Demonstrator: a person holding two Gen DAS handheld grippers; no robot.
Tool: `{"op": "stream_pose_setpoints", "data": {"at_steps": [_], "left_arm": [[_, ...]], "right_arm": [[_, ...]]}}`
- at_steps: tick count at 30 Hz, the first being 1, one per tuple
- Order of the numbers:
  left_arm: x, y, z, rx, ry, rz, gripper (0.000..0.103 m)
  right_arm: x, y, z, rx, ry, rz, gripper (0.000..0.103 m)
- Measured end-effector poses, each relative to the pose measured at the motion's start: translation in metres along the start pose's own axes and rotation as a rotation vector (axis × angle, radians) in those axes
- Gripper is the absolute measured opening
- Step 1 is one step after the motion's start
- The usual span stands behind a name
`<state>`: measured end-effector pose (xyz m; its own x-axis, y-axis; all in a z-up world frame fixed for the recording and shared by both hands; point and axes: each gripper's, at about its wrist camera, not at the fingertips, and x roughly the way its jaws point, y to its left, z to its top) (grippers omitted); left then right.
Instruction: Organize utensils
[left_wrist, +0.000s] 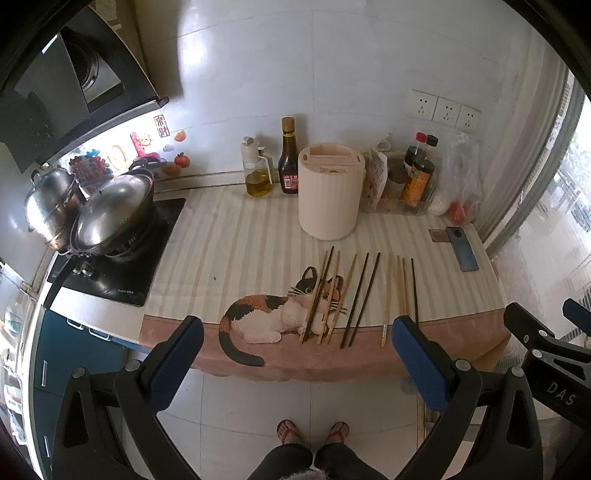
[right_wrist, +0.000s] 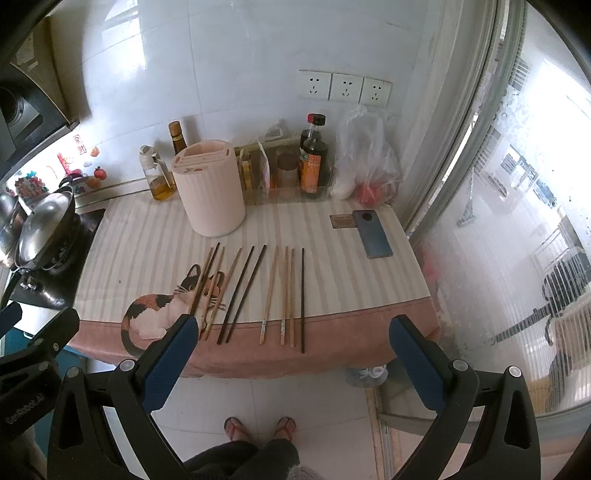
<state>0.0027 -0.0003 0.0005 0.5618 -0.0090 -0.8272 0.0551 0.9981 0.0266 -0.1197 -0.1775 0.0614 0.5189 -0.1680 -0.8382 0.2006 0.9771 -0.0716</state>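
Note:
Several chopsticks (left_wrist: 360, 295) (right_wrist: 258, 291), some dark and some light wood, lie side by side on a striped cloth with a cat picture (left_wrist: 273, 317) (right_wrist: 155, 314). Behind them stands a cream cylindrical utensil holder (left_wrist: 330, 192) (right_wrist: 208, 188) with slots in its top. My left gripper (left_wrist: 297, 332) hangs open in front of the counter edge, nothing between its blue pads. My right gripper (right_wrist: 291, 332) is likewise open and empty, held short of the chopsticks' near ends. Each gripper's body shows at the side of the other's view.
A phone (left_wrist: 461, 248) (right_wrist: 372, 233) lies at the cloth's right. Bottles (left_wrist: 289, 157) (right_wrist: 313, 155), an oil jar (left_wrist: 257, 173) and a plastic bag (right_wrist: 364, 162) line the wall. Lidded pots (left_wrist: 110, 214) sit on a stove at left. A person's feet (left_wrist: 314, 432) stand below.

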Motion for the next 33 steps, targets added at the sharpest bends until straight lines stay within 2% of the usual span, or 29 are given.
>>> {"op": "stream_pose_setpoints", "data": {"at_steps": [33], "left_arm": [[-0.0055,-0.0047,0.0055,0.001,-0.014,0.001,0.103]], "right_arm": [[-0.0070,-0.0022,0.0056,-0.001,-0.032,0.001,0.103]]}}
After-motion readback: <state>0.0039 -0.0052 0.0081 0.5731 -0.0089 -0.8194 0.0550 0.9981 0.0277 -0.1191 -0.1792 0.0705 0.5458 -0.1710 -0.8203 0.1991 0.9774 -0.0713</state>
